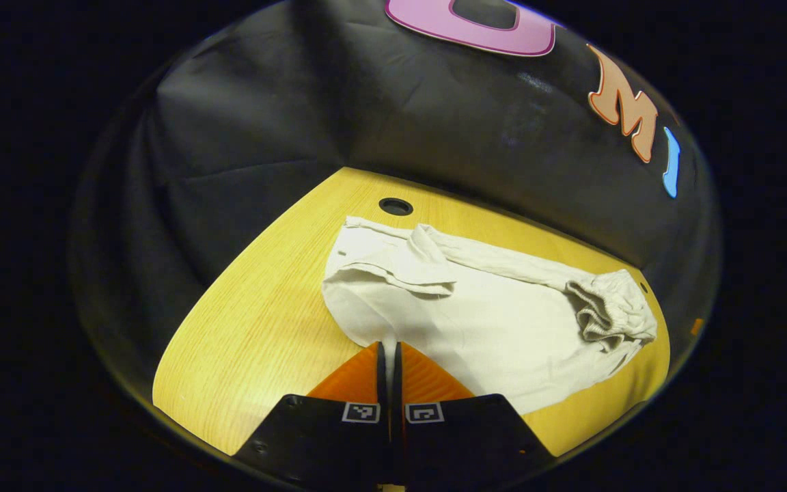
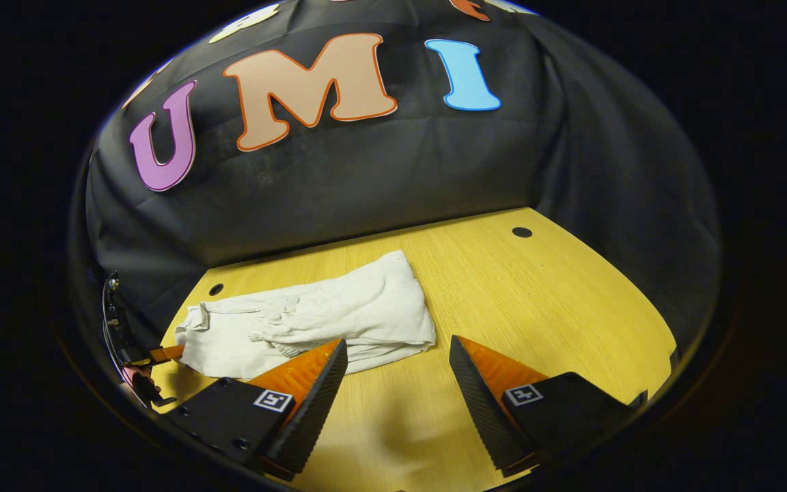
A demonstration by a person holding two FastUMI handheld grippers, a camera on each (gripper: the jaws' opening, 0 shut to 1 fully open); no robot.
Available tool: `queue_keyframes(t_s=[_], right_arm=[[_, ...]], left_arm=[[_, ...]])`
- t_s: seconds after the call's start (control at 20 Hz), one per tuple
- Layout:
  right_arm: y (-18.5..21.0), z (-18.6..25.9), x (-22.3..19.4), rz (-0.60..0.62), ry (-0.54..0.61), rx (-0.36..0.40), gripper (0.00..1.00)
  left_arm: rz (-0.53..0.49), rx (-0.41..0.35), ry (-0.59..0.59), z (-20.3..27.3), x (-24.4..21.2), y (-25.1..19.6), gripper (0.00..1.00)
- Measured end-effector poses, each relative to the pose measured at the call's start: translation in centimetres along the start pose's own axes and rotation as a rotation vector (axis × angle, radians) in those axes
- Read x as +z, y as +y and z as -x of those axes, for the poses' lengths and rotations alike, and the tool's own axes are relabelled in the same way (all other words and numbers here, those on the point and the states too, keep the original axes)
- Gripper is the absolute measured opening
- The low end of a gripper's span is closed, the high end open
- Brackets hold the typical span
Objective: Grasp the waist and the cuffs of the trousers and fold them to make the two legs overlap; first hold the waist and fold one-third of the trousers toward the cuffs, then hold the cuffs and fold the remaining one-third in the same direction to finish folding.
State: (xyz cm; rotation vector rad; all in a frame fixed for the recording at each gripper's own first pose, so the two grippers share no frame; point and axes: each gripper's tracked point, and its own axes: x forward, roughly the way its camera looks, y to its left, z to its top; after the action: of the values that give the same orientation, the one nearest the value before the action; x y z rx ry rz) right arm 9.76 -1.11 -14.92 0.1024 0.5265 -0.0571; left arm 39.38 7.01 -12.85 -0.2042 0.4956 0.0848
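Right gripper view, trousers (image 2: pixel 339 314) on table (image 2: pixel 537 301)

recording booth, black cloth wall (image 2: pixel 380 178), yellow wooden table (image 2: pixel 537 287) with cable holes

A yellow wooden table (image 2: pixel 537 301) with small round holes (image 2: pixel 522 232) stands against black cloth.

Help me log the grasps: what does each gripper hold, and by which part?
The left gripper pinches the trousers at their near edge. The right gripper is open, holding nothing.
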Motion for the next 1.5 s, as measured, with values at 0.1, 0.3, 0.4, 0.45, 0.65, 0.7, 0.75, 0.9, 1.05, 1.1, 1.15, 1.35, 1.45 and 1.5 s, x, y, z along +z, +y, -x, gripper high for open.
queue_keyframes(t_s=[0.1, 0.3, 0.4, 0.45, 0.65, 0.7, 0.75, 0.9, 1.05, 1.1, 1.15, 1.35, 1.45, 1.5], right_arm=[[-0.8, 0.1, 0.0, 0.009, 0.002, 0.002, 0.96], [-2.6, 0.3, 0.6, 0.014, -0.002, 0.01, 0.96], [-3.3, 0.3, 1.1, 0.005, -0.005, 0.024, 0.92], [-3.8, 0.3, 1.2, 0.007, -0.004, 0.029, 0.92], [-6.0, 0.3, 1.5, 0.034, 0.007, 0.047, 0.96], [-6.6, 0.4, 1.5, 0.039, 0.009, 0.049, 0.96], [-7.1, 0.4, 1.6, 0.04, 0.011, 0.053, 0.97], [-8.5, -0.1, 1.6, 0.037, 0.021, 0.063, 0.97], [-9.7, -0.4, 1.9, 0.042, 0.029, 0.071, 0.96], [-10.2, -0.6, 1.8, 0.049, 0.03, 0.071, 0.97], [-10.6, -0.7, 1.8, 0.056, 0.034, 0.068, 0.97], [-12.2, -0.7, 1.9, 0.067, 0.038, 0.063, 0.96], [-12.9, -0.8, 1.9, 0.07, 0.041, 0.054, 0.92], [-13.2, -0.7, 1.8, 0.066, 0.044, 0.054, 0.97]], left_arm=[[0.015, -0.012, -0.03, 0.6, 1.3, -1.6, 0.0], [0.092, -0.093, -0.095, 1.8, 4.4, -7.5, 0.0], [0.1, -0.128, -0.124, 1.7, 5.8, -10.4, 0.0], [0.096, -0.143, -0.134, 1.6, 6.3, -11.8, 0.0], [0.079, -0.208, -0.184, 2.7, 8.4, -18.5, 0.0], [0.07, -0.223, -0.196, 2.9, 8.9, -20.0, 0.0], [0.06, -0.236, -0.206, 3.0, 9.4, -21.5, 0.0], [0.058, -0.299, -0.205, 3.7, 10.0, -26.4, 0.0], [0.04, -0.354, -0.217, 4.0, 10.7, -31.9, 0.0], [0.015, -0.373, -0.219, 4.2, 10.5, -33.6, 0.0], [-0.013, -0.398, -0.212, 4.3, 10.0, -35.2, 0.0], [-0.095, -0.478, -0.128, 4.1, 6.0, -40.8, 0.0], [-0.153, -0.486, -0.102, 3.3, 3.9, -42.2, 0.0], [-0.196, -0.482, -0.091, 2.9, 2.9, -42.5, 0.0]])
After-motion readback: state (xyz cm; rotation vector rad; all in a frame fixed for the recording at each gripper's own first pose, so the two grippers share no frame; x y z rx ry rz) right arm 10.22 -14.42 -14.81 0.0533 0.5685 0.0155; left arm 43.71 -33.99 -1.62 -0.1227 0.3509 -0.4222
